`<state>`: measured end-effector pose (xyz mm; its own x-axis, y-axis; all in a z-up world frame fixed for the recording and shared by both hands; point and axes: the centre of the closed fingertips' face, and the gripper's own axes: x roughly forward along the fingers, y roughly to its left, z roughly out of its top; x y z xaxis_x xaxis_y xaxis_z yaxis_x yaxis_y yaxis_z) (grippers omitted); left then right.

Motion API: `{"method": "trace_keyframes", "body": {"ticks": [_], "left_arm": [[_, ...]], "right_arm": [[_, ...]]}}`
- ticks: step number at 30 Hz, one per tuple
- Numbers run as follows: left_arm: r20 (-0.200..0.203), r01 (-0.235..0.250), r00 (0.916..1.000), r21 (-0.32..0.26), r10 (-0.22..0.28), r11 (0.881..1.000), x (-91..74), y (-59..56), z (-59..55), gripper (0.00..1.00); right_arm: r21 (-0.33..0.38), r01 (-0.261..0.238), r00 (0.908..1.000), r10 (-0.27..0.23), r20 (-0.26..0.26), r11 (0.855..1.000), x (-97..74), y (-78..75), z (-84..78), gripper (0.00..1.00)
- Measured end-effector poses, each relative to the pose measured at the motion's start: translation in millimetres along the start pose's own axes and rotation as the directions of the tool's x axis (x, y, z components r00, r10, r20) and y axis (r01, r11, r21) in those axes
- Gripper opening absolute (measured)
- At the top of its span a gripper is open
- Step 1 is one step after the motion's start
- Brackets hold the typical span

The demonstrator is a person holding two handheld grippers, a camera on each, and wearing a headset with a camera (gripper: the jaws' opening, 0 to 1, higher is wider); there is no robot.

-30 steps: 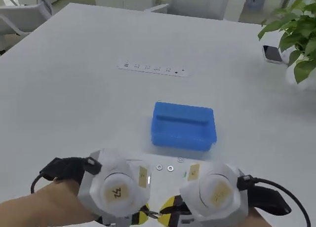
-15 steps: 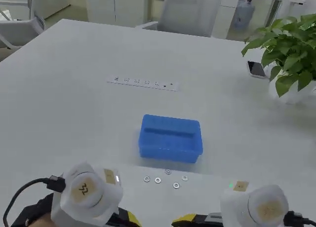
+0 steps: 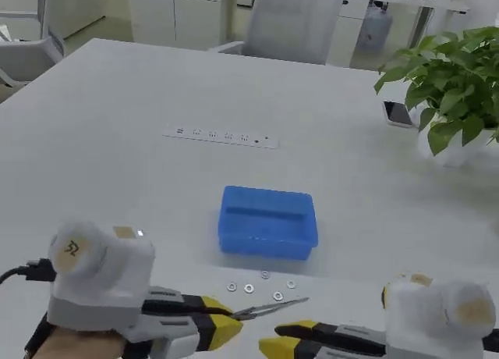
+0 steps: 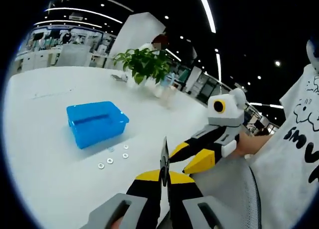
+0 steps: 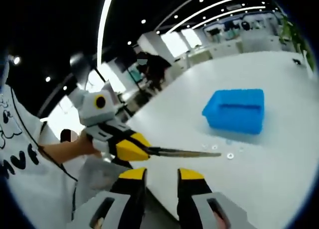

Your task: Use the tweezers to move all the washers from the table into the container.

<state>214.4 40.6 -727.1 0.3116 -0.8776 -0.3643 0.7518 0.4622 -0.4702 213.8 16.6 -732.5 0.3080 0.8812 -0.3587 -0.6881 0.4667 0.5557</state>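
Now drawn apart: left gripper's [image 3: 226, 320] fingers grasp the tweezers [image 3: 274, 306], right gripper's [image 3: 284, 339] fingers hang released; washers [image 3: 249, 288] lie untouched on the surface [image 3: 117, 179].

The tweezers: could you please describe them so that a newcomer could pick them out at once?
On the white table sits a blue container, with small washers on its near side. Beside those, the tweezers jut from the yellow jaws of the left gripper. Unlike the little flat rings, they are one long, thin, silvery pointed strip.

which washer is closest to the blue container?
The middle washer, just in front of the blue container and its front wall; the others lie further from it.
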Motion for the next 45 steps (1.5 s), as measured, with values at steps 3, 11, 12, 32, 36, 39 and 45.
{"method": "trace_keyframes", "body": {"ticks": [3, 11, 12, 32, 36, 39, 45], "left_arm": [[0.034, 0.076, 0.9966, -0.021, -0.075, 0.997, -3.1, -12.6, 13.4, 0.0], [0.165, 0.275, 0.954, -0.148, -0.25, 0.95, -4.1, -28.1, 37.9, 0.0], [0.172, 0.278, 0.9523, -0.146, -0.252, 0.949, -3.7, -27.5, 38.7, 0.0], [0.112, 0.091, 0.9903, -0.064, -0.083, 0.994, 9.3, -1.0, 20.8, 0.12], [0.113, -0.131, 0.9848, -0.021, 0.132, 0.991, -6.3, 23.3, 12.7, 0.17], [0.113, -0.304, 0.9455, -0.029, 0.305, 0.952, -22.2, 39.7, 5.3, 0.25], [0.136, -0.442, 0.883, -0.08, 0.449, 0.893, -43.0, 53.9, -3.2, 0.46]], "right_arm": [[-0.008, -0.013, 0.9976, 0.014, 0.067, 1.0, -6.4, 2.2, 20.2, 0.23], [-0.02, -0.127, 0.9685, 0.128, 0.213, 0.992, -21.6, 23.8, 57.4, 0.11], [-0.024, -0.137, 0.9662, 0.138, 0.217, 0.99, -22.2, 25.7, 58.7, 0.11], [-0.066, -0.04, 0.987, 0.05, 0.152, 0.997, -0.7, 12.9, 60.3, 0.01], [-0.135, 0.08, 0.9867, -0.059, 0.152, 0.988, 11.3, -12.8, 64.9, 0.02], [-0.174, 0.14, 0.9857, -0.121, 0.118, 0.975, 23.5, -29.8, 61.6, 0.02], [-0.279, 0.204, 0.979, -0.198, 0.049, 0.938, 49.6, -56.1, 53.8, 0.03]]}}
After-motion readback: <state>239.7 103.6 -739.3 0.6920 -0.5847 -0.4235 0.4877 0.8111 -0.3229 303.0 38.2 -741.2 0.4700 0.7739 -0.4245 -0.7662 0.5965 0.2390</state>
